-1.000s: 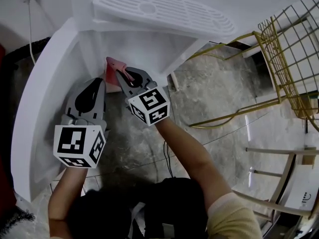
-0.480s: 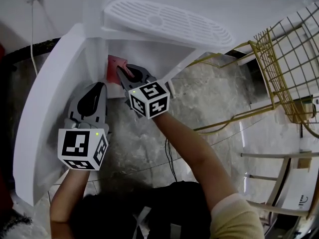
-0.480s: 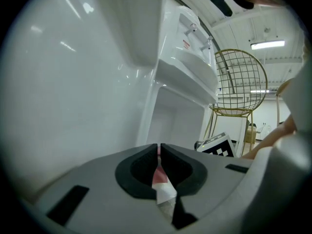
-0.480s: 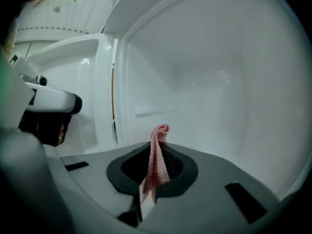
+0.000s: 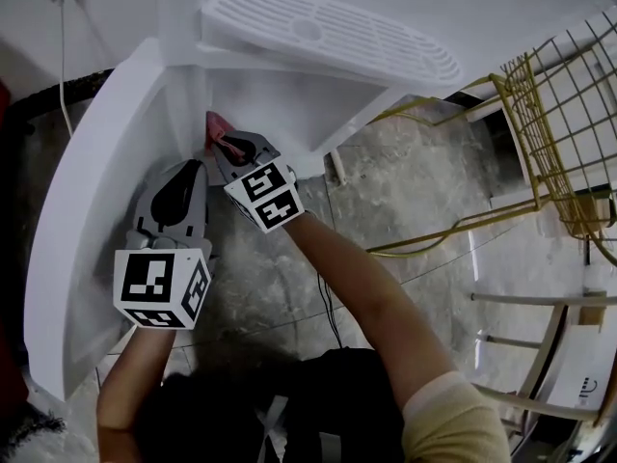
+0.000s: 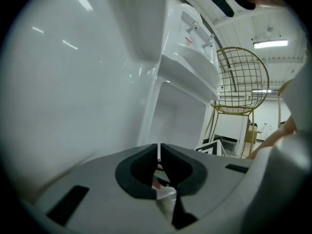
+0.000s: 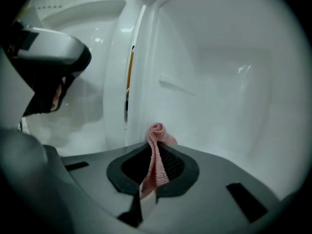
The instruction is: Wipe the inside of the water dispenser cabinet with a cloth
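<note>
The white water dispenser stands with its lower cabinet open and the door swung out to the left. My right gripper is at the cabinet mouth, shut on a pink cloth. In the right gripper view the cloth sticks up between the jaws, facing the white inner wall. My left gripper is shut and empty, close beside the door's inner face; its jaws meet at the left gripper.
A gold wire chair stands to the right on the grey stone floor. A cable runs down the wall behind the door. A wooden frame is at the lower right.
My right gripper has moved left and deeper toward the cabinet's left corner with the cloth, which shows less now. The left gripper has barely moved.
</note>
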`<state>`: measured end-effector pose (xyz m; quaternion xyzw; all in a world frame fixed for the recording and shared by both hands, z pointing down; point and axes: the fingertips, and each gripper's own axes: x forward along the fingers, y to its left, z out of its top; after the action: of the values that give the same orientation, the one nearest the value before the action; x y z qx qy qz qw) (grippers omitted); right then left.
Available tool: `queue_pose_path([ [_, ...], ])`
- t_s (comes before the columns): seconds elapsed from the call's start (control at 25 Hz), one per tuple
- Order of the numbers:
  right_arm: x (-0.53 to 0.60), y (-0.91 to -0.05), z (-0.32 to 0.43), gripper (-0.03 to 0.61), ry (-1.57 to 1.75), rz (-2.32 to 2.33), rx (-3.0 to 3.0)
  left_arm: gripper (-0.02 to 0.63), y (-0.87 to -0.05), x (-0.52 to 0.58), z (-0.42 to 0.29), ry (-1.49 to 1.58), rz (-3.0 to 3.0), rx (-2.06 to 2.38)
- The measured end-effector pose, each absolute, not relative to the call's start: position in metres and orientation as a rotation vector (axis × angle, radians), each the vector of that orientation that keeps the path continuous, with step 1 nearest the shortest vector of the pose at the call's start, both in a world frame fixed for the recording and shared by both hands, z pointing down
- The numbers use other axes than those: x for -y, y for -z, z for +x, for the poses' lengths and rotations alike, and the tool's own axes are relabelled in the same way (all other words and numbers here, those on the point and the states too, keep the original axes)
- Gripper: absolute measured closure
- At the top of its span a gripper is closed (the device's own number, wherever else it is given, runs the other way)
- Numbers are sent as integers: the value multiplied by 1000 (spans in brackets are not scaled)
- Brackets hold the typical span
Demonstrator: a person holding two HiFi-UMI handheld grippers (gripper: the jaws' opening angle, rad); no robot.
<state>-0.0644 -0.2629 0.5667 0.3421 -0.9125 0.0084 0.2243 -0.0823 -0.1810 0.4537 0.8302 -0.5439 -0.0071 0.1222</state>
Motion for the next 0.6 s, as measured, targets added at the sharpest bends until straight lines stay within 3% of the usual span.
queue_pose_path([
  [0.6, 275, -599, -19, 552, 103, 1023, 2271, 584, -458, 179, -83, 10, 2407, 1588],
])
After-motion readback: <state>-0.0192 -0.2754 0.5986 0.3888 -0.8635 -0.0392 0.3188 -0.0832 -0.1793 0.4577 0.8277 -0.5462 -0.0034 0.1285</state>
